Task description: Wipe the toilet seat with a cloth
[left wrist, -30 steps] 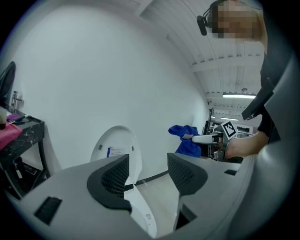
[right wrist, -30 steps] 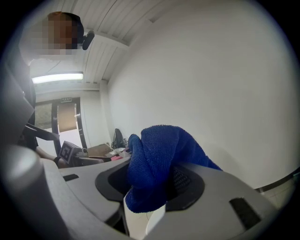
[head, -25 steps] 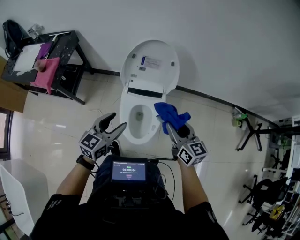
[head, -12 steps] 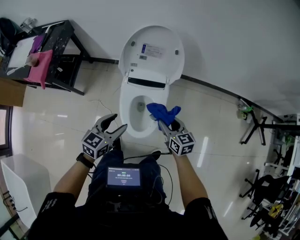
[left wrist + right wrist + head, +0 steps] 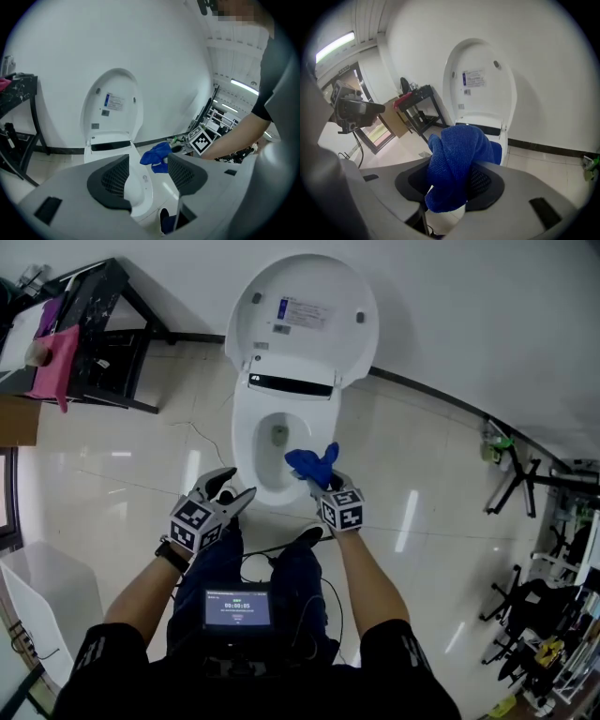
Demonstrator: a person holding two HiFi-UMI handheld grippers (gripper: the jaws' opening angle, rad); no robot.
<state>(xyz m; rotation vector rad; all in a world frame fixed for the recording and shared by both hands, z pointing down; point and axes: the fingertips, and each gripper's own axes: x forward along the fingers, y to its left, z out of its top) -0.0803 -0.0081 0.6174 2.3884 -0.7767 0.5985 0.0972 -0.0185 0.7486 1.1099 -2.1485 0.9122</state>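
**Blue cloth clamped in right gripper, at front of toilet bowl**

Right gripper (image 5: 315, 484): jaws closed on a bunched blue cloth (image 5: 311, 463). The right gripper view shows the cloth (image 5: 457, 164) filling the gap between the pads and bulging out above and below them.

Position of cloth: in the head view it lies over the front right part of the toilet (image 5: 246, 442) rim, beside the bowl opening. Whether it touches the rim cannot be told.

Left gripper (image 5: 236, 486): jaws apart, nothing between them. It hangs at the front left of the bowl, clear of the porcelain. Through its own view the bowl edge and the cloth show beyond the gap between its pads.

Toilet lid (image 5: 302, 310): raised against the white wall, a printed label on its underside.

Surroundings: glossy pale tile floor (image 5: 422, 521). A black stand (image 5: 103, 324) sits to the left of the toilet, with a pink cloth (image 5: 54, 362) draped over its edge.
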